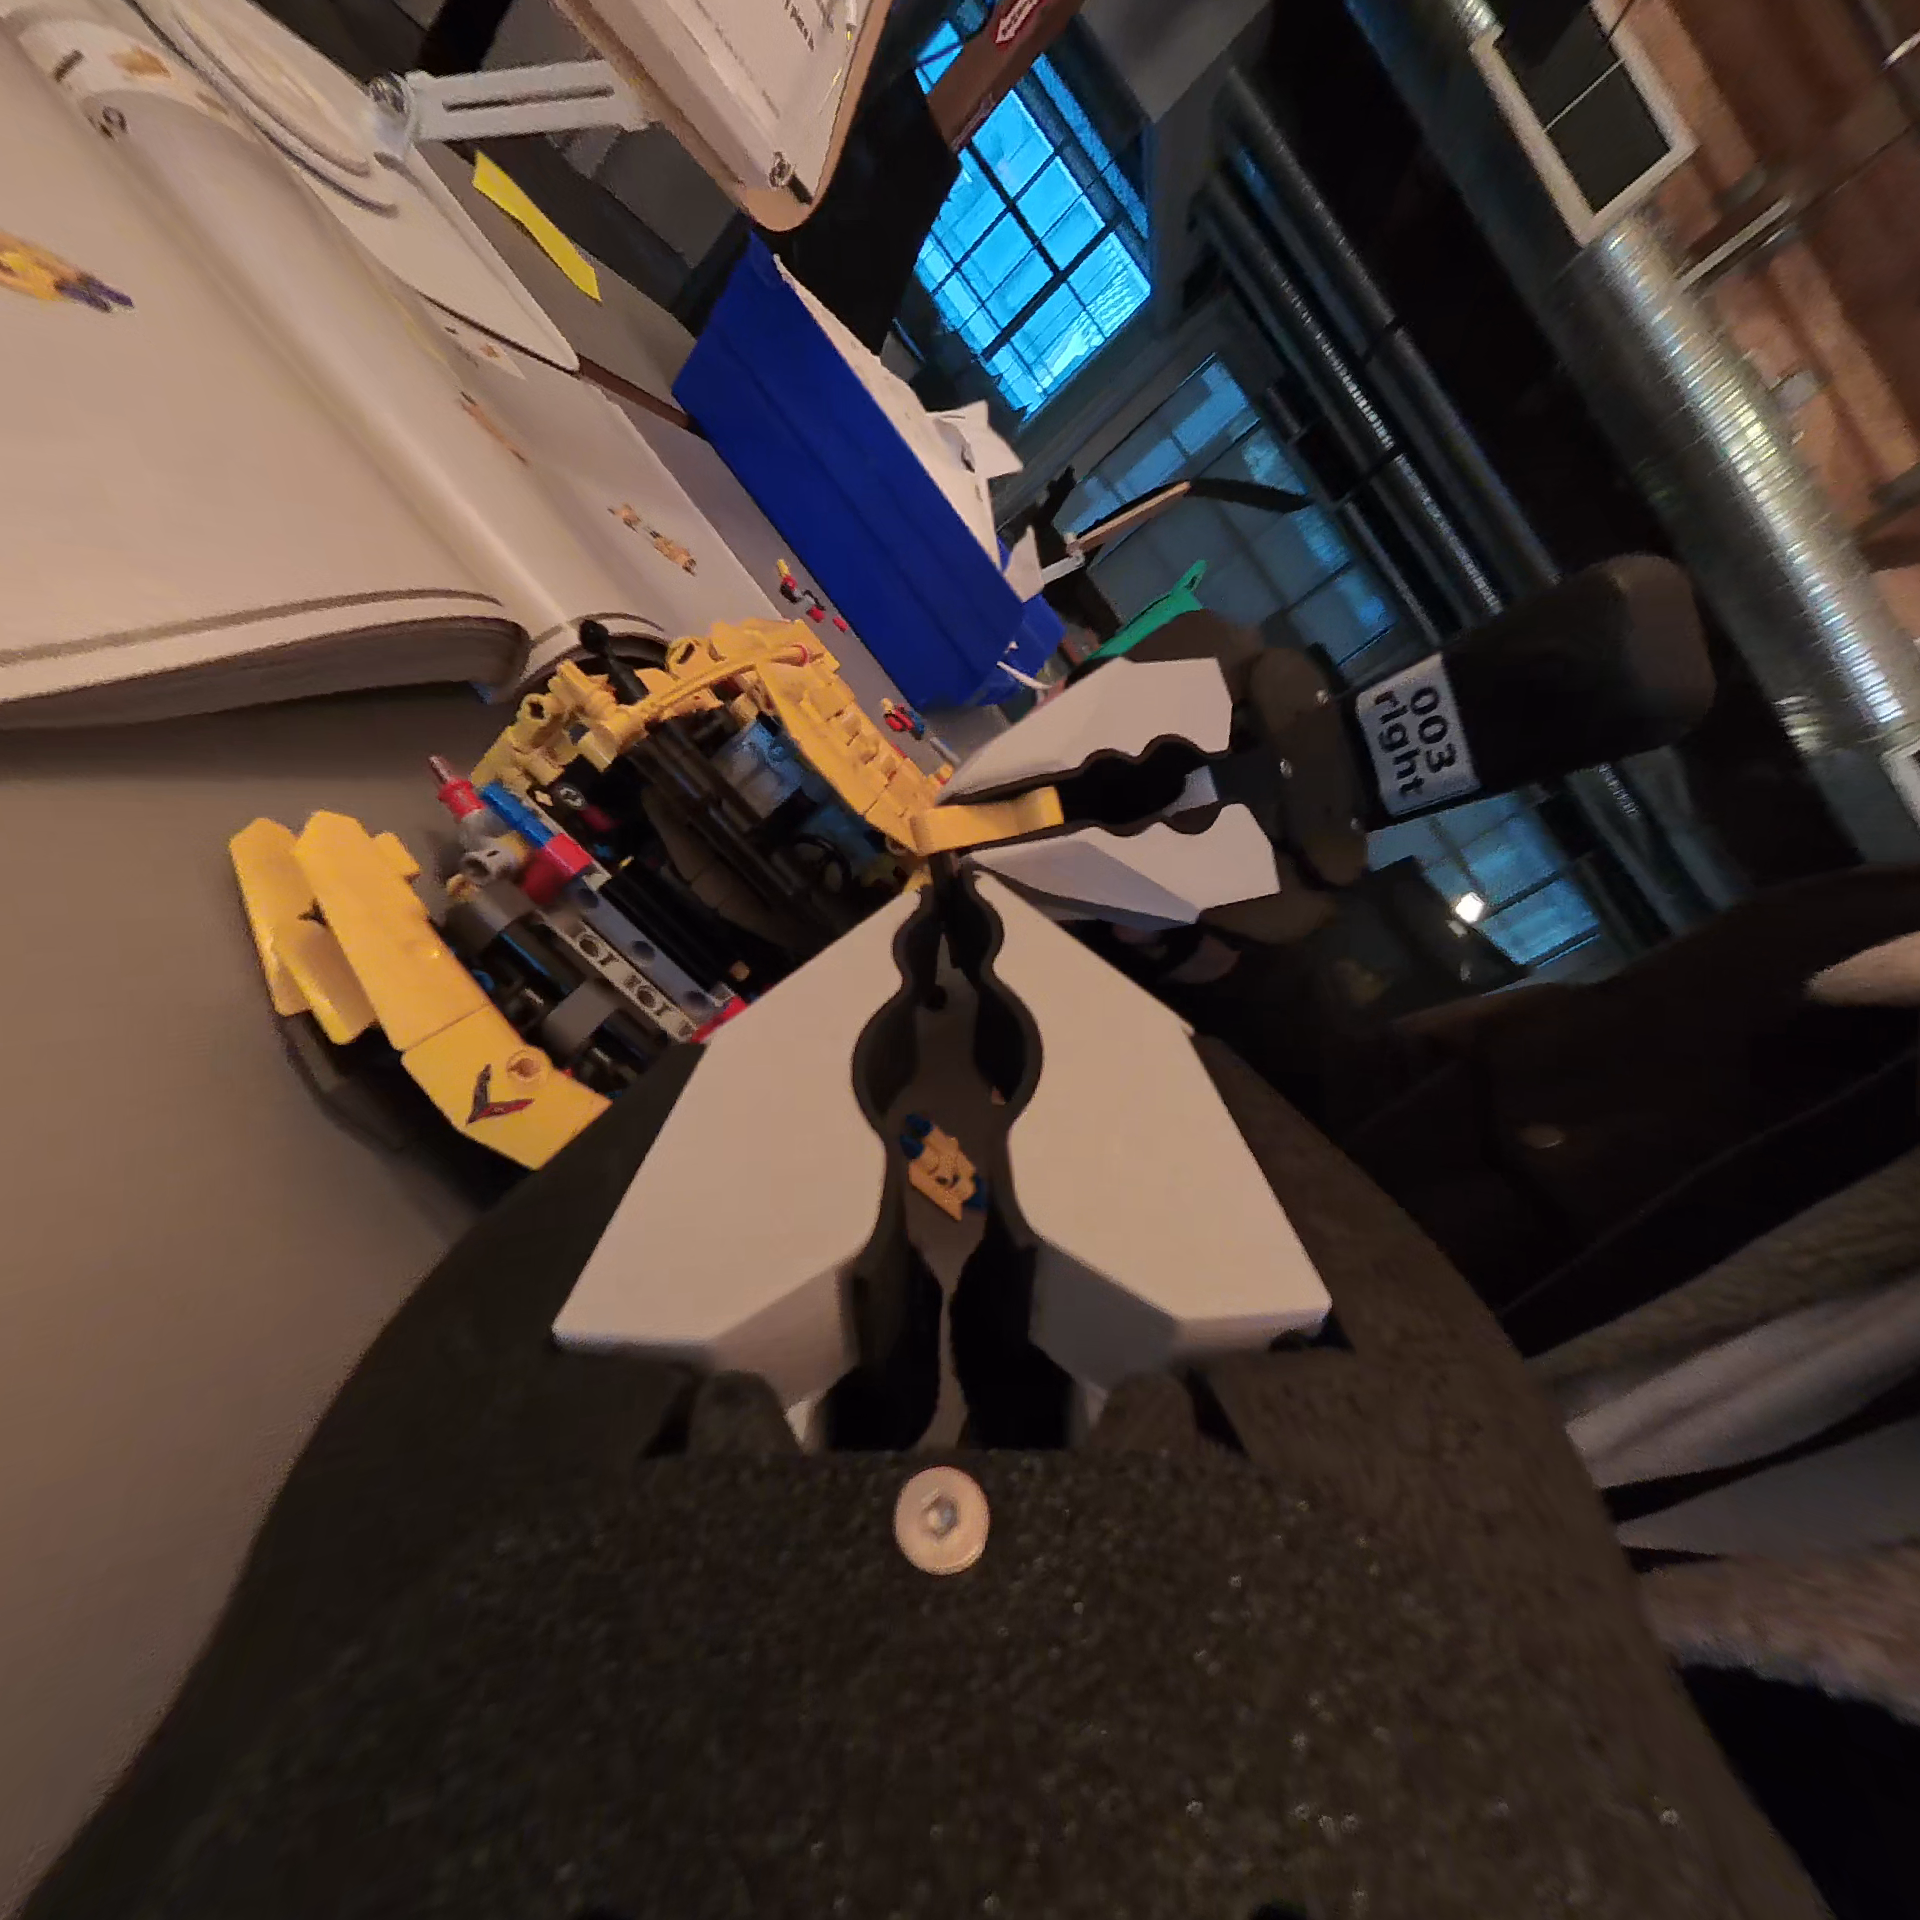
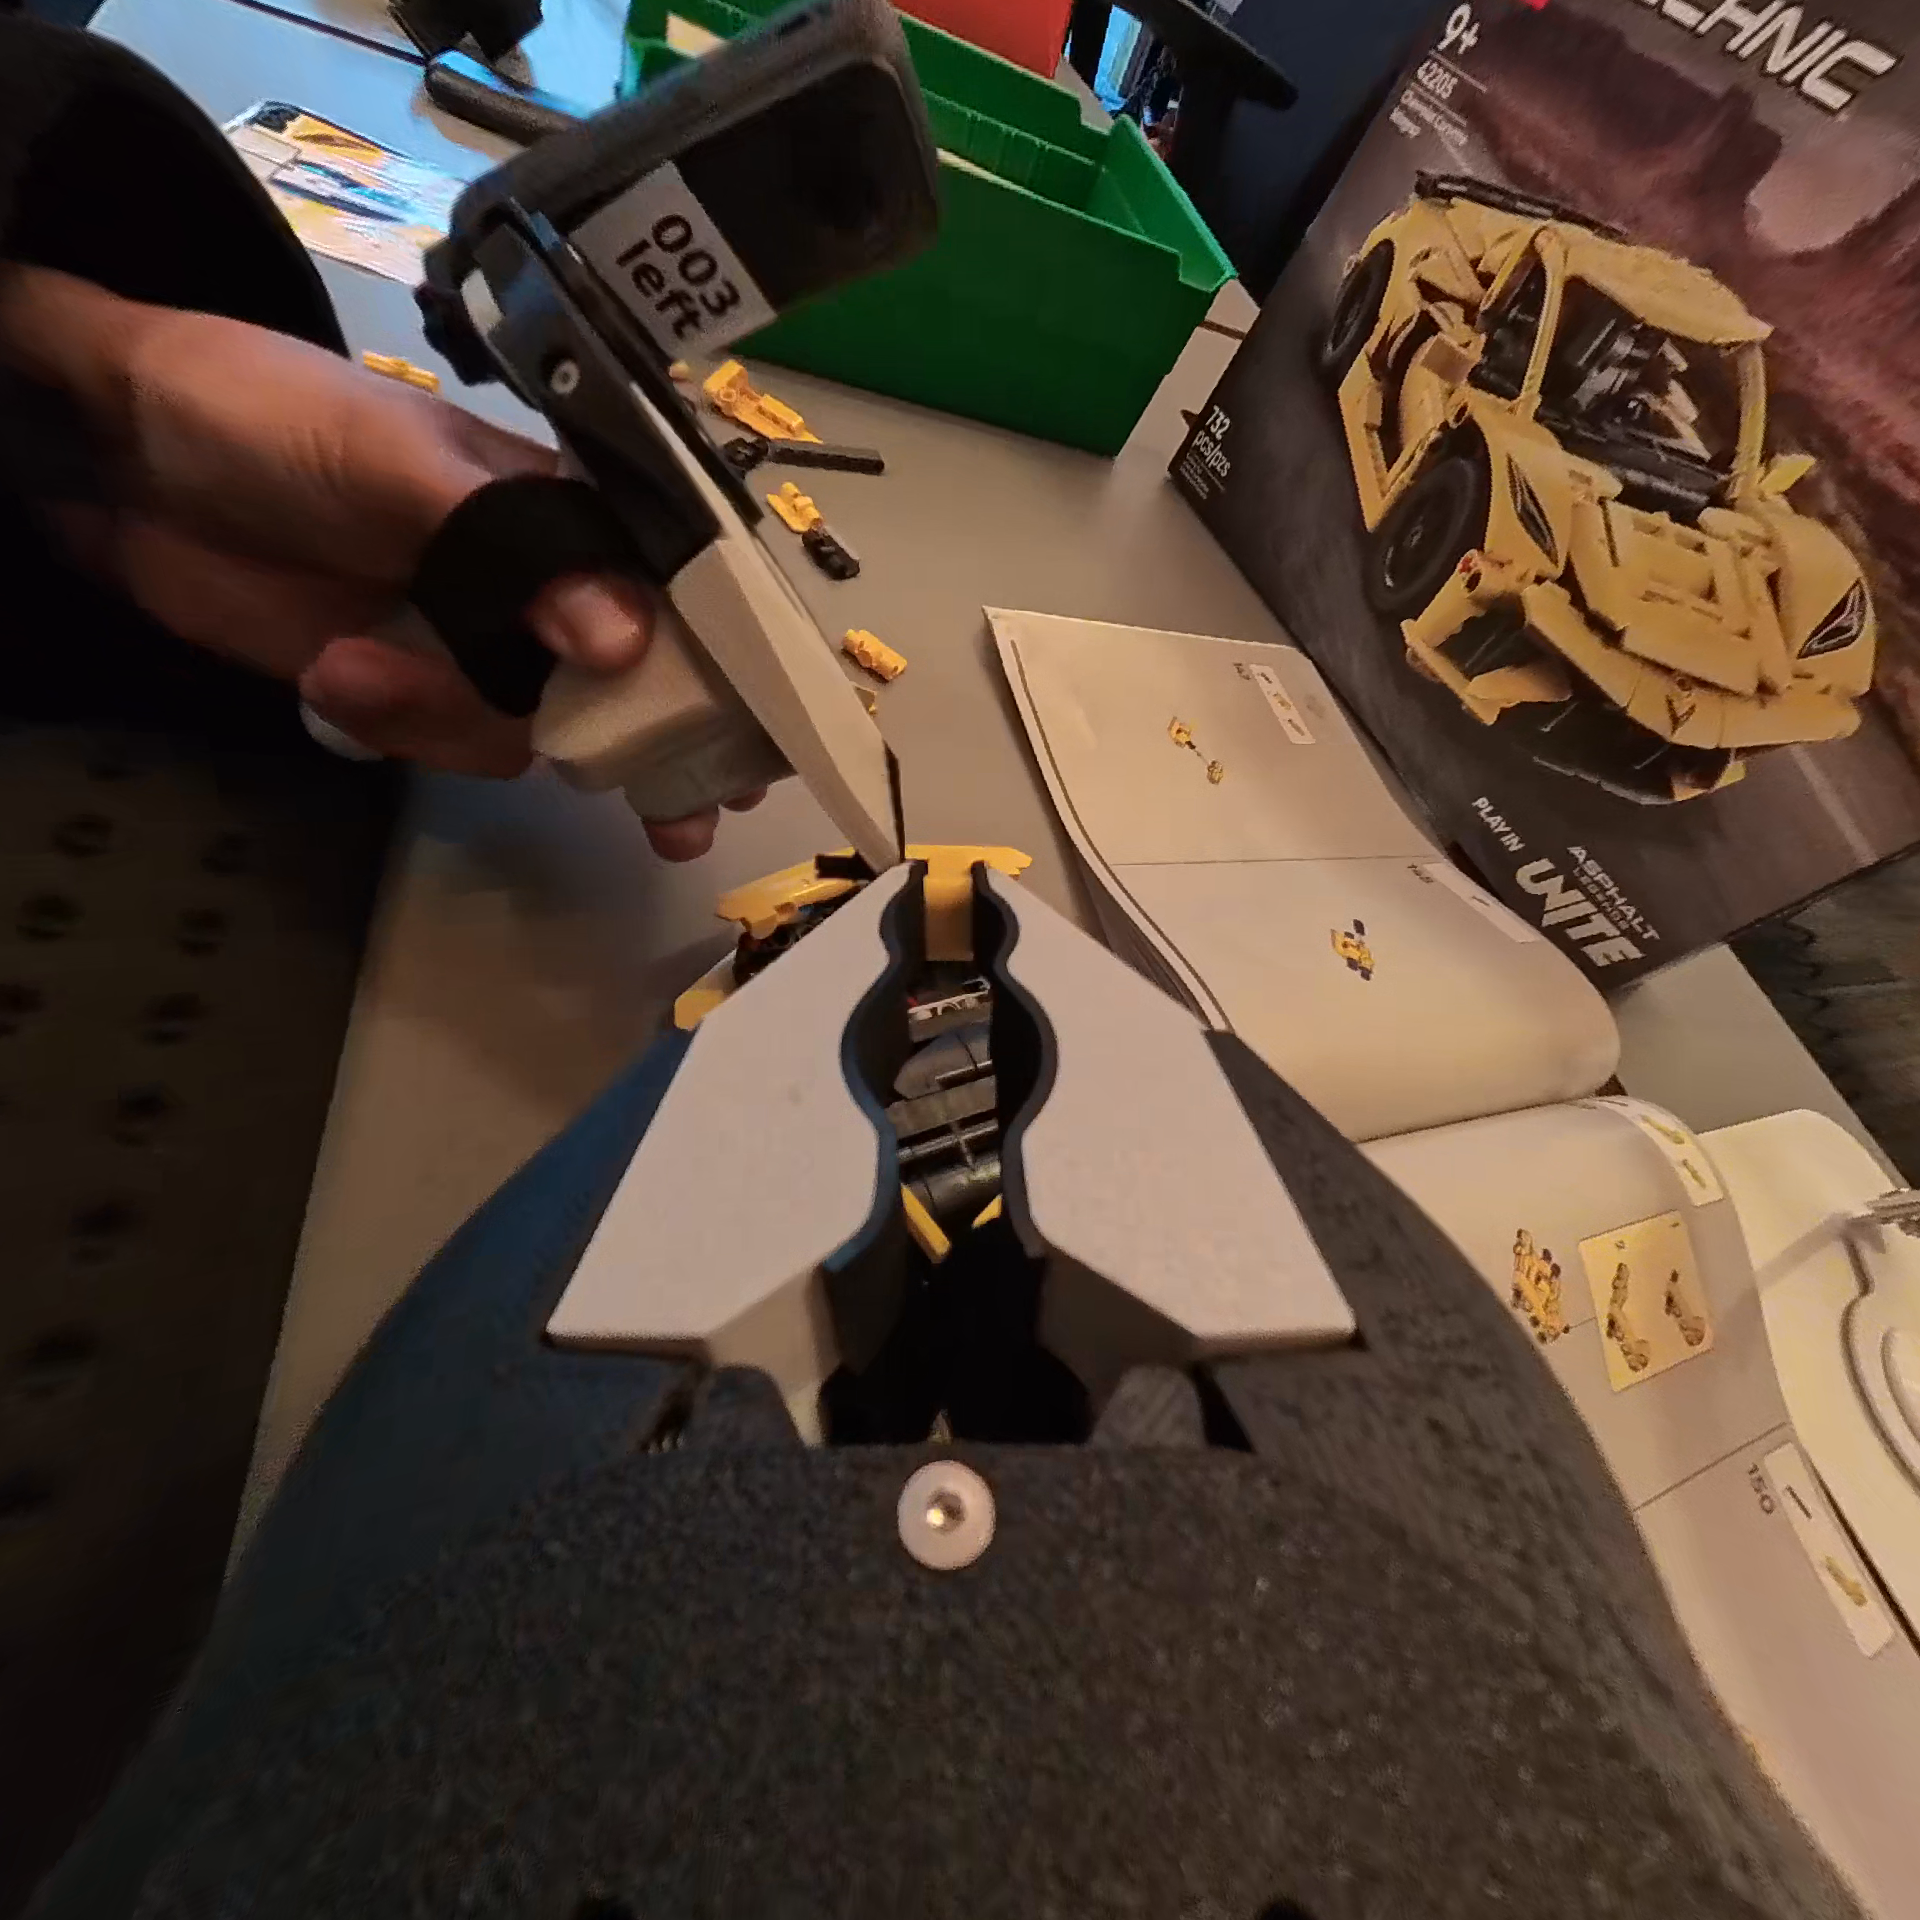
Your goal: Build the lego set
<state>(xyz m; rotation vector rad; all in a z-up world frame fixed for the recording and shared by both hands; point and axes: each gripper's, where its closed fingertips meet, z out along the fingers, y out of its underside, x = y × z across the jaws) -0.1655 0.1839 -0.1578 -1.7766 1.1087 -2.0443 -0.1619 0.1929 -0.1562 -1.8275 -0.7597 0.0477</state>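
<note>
Occlusion costs us most of the yellow car model (image 1: 623,831): in the left wrist view it sits left of centre on the grey desk (image 1: 156,1091), its near side cut by our left tool (image 1: 948,894), and in the right wrist view only slivers of it show between and above the right tool (image 2: 948,883). That right tool is clamped on a flat yellow piece (image 2: 951,894) at the model's edge, its fingers narrowed onto the tab. Our left tool is drawn almost together at the tips around something thin and dark that we cannot make out, so whether it grips anything we cannot tell; its tip meets the yellow piece just beside the right tool's tip. A hand (image 2: 343,582) holds the left tool at middle left of the right wrist view. Loose yellow and black parts (image 2: 810,509) lie on the desk behind it, before a green bin (image 2: 1039,291) at upper centre. The open instruction booklet (image 2: 1247,831) lies at right, with the set's box (image 2: 1621,499) standing behind it, cropped at the top right. A blue box (image 1: 831,468) sits in the upper middle of the left wrist view.
</note>
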